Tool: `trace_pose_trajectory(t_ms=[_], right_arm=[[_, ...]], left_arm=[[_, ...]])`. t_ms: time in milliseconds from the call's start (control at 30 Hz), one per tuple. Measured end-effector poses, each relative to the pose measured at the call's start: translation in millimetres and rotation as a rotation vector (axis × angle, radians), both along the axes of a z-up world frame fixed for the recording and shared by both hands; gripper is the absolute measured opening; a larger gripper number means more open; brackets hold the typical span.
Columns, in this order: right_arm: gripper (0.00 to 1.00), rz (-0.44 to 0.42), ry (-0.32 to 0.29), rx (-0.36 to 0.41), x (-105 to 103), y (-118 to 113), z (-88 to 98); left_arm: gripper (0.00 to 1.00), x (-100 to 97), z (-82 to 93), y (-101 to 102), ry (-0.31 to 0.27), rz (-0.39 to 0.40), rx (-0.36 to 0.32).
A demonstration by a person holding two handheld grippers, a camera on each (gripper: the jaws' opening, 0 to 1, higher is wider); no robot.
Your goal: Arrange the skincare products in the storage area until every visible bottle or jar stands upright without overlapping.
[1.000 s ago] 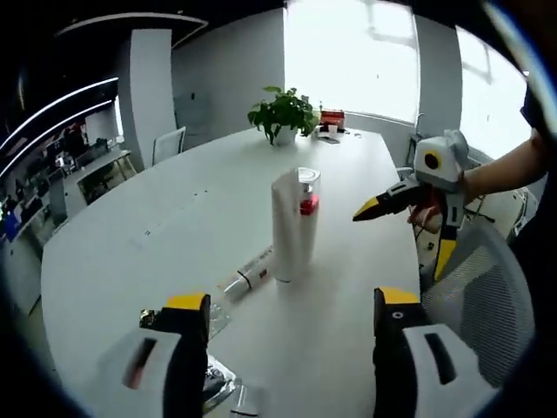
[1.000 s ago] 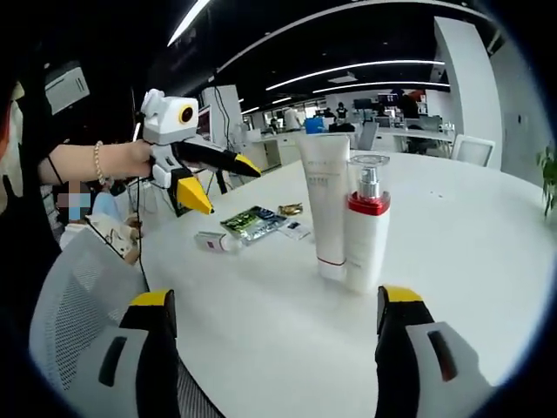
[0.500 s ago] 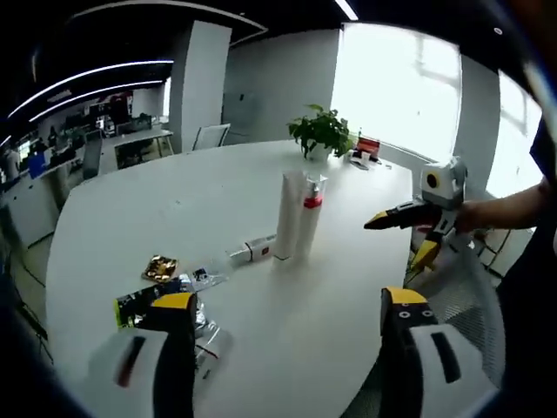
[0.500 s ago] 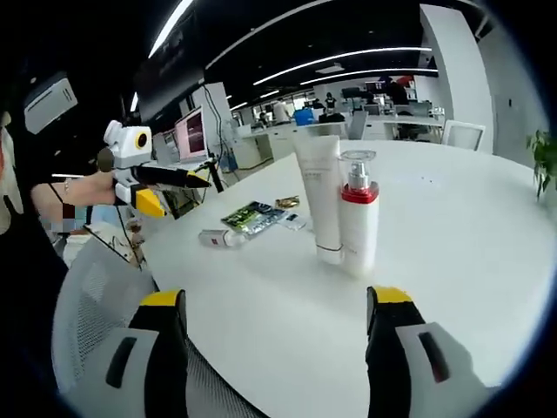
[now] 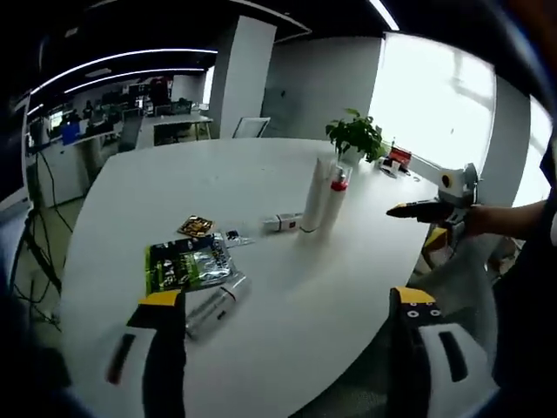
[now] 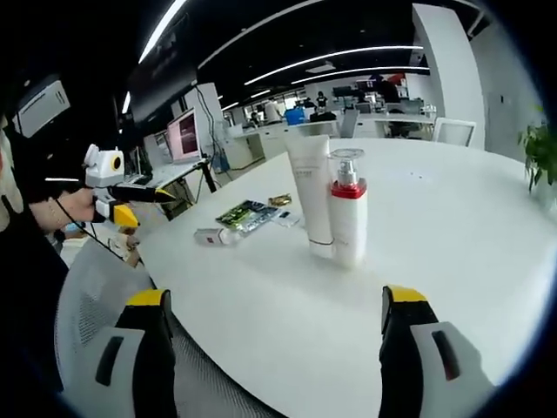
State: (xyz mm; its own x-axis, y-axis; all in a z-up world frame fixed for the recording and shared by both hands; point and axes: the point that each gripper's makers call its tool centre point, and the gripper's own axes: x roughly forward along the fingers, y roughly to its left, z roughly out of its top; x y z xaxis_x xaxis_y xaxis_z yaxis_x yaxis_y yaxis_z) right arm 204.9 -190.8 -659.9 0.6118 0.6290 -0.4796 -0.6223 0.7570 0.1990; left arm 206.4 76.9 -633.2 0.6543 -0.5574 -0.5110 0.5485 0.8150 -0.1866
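Note:
A tall white tube (image 6: pixel 309 196) and a white pump bottle with a red collar (image 6: pixel 348 209) stand upright side by side on the white table (image 6: pixel 452 261). In the left gripper view the same tube (image 5: pixel 314 196) and pump bottle (image 5: pixel 333 200) stand mid-table. A small tube (image 5: pixel 283 222) (image 6: pixel 218 236) lies flat near them. Another clear tube (image 5: pixel 218 300) lies by green sachets (image 5: pixel 187 261) (image 6: pixel 248 213). My left gripper (image 5: pixel 287 298) is open and well short of the table's things. My right gripper (image 6: pixel 274 298) is open, back from the bottles.
A gold sachet (image 5: pixel 196 226) lies near the green ones. A potted plant (image 5: pixel 357 135) and red items (image 5: pixel 399 158) sit at the far end. A mesh chair (image 6: pixel 87 305) stands at the table edge. Office desks fill the background.
Both grippers have drawn back from the standing tube and bottle, which now look smaller. The left view has swung to take in the sachets and the lying tubes.

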Motion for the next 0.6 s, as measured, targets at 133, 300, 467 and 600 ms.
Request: trace_pose_trajectory(t_ms=[133, 300, 467, 600], right_arm=[[1.00, -0.013, 0.019, -0.004, 1.2, -7.7, -1.9], [1.00, -0.016, 0.027, -0.009, 2.0, -11.4, -5.3], [1.00, -0.014, 0.035, -0.012, 3.9, -11.9, -8.1], [1.00, -0.001, 0.038, -0.026, 5.9, -10.0, -8.4]], left_arm=[[0.99, -4.3, -7.9, 5.5, 0.038, 0.015, 0.011], [0.99, -6.0, -9.8, 6.8, 0.056, 0.022, 0.015], [0.99, -3.0, -11.2, 3.5, 0.057, 0.012, 0.020], [0.99, -0.2, -10.8, -0.8, 0.055, 0.008, 0.020]])
